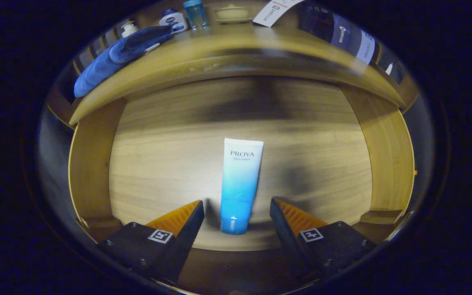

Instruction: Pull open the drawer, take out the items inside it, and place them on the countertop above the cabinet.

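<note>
The drawer stood pulled open, and a blue-and-white tube lay on its wooden floor near the front edge, about midway between the two side walls. Its long axis ran front to back, cap end toward the gripper and flat crimped end pointing to the drawer's rear. The gripper's fingers were spread wide, touching nothing, with the tube's cap end lying between them. Closing across the tube's narrow width looked the likely grasp. The countertop lay above, beyond the drawer.
</note>
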`<control>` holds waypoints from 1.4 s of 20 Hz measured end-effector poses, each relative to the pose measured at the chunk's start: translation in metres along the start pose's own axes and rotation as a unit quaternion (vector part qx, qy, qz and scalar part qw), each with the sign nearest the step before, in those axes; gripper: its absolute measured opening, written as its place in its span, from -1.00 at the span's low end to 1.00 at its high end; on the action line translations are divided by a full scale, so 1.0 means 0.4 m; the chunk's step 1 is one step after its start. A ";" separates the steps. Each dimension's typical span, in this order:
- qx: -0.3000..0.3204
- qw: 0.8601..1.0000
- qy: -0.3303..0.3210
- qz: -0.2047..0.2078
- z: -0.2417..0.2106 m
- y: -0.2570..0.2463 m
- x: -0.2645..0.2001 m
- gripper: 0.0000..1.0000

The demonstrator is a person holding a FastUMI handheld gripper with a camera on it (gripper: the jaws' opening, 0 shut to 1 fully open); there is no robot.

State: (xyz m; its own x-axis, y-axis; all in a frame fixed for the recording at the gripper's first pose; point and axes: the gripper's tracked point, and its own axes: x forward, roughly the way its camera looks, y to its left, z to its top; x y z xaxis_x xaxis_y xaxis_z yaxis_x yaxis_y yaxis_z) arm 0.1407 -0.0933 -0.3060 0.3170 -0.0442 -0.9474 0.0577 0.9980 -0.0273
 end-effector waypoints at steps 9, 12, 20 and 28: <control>0.026 0.998 0.015 -0.060 0.044 -0.035 0.040 0.29; 0.008 0.999 -0.010 -0.045 0.055 -0.025 0.023 -0.15; -0.044 0.990 -0.133 -0.001 0.061 0.035 -0.146 -0.20; -0.117 0.926 -0.358 -0.007 0.162 0.087 -0.390 -0.20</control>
State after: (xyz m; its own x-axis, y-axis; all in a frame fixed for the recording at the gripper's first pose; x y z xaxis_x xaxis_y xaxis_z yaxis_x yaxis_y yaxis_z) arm 0.1546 -0.0548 -0.1385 0.8690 0.0072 -0.4948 -0.1134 0.9762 -0.1850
